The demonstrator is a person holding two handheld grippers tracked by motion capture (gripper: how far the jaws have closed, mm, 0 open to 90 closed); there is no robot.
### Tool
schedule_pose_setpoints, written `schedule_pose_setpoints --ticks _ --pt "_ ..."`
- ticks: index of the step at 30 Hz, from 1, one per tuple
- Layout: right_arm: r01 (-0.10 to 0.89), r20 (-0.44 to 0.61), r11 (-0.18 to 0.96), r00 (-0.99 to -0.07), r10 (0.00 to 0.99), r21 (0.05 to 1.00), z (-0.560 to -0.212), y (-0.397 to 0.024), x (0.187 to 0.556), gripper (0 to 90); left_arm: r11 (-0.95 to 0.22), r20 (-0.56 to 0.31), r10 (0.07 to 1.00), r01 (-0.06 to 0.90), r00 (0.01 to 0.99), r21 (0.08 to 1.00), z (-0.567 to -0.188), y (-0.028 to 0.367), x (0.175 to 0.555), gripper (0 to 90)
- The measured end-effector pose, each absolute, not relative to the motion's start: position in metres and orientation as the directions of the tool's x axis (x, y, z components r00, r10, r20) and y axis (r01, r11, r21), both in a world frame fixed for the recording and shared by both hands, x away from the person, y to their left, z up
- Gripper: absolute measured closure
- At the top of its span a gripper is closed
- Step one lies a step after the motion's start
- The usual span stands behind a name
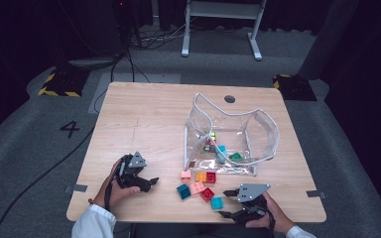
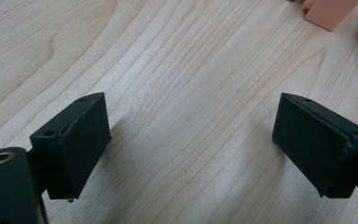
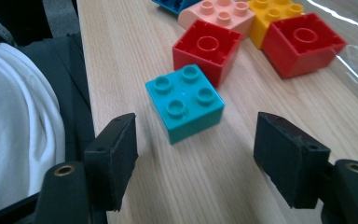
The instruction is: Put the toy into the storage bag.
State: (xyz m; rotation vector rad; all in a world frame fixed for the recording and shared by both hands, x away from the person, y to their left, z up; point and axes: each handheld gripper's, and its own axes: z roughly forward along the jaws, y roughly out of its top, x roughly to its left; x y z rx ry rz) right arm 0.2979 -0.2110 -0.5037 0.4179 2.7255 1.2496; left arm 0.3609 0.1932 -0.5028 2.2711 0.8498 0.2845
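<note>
Pale wood-grain worktop (image 1: 144,124) carries everything under inspection. Largest item on it is a clear plastic bag (image 1: 228,134) with a white-edged rim, standing open right of centre; several small bricks lie inside on its floor, among them a green one (image 1: 236,156) and a light blue one, though their exact number cannot be made out through the plastic. Loose bricks sit in a cluster on the worktop just in front of the bag: a yellow brick (image 1: 201,176) touching a red brick (image 1: 211,177), a small pink brick (image 1: 186,174) to their left, a dark teal brick (image 1: 183,191), a larger pink brick (image 1: 197,187), a second red brick (image 1: 207,194) and a turquoise brick (image 1: 217,202) nearest the person's edge. Left tool (image 1: 148,183) rests low over bare wood, well apart from the cluster, held in the person's left hand (image 1: 110,191); in the left gripper view its jaws stand wide with nothing between them. Right tool (image 1: 227,203) is held by the right hand (image 1: 270,214) at the near edge, just beside the turquoise brick (image 3: 185,101). In the right gripper view its jaws are spread wide, the turquoise brick lying studs-up just ahead of them and untouched, the second red brick (image 3: 207,51) touching its far corner.
</note>
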Motion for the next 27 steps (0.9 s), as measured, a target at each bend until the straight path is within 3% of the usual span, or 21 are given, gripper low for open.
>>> schedule_pose_setpoints --ticks 12,19,27 --pt "0.184 -0.01 0.629 -0.956 0.292 0.755 -0.504 -0.194 0.295 34.6 -0.551 -0.033 0.646 0.496 0.763 0.671 -0.503 0.193 0.361 11.3" --pt "0.166 -0.018 0.625 -0.961 0.277 0.763 -0.503 -0.197 0.295 50.0 -0.551 -0.033 0.646 0.496 0.762 0.671 -0.503 0.193 0.361 11.3" --pt "0.157 -0.019 0.621 -0.964 0.266 0.768 -0.503 -0.202 0.295 58.9 -0.551 -0.033 0.646 0.496 0.762 0.671 -0.503 0.193 0.361 11.3"
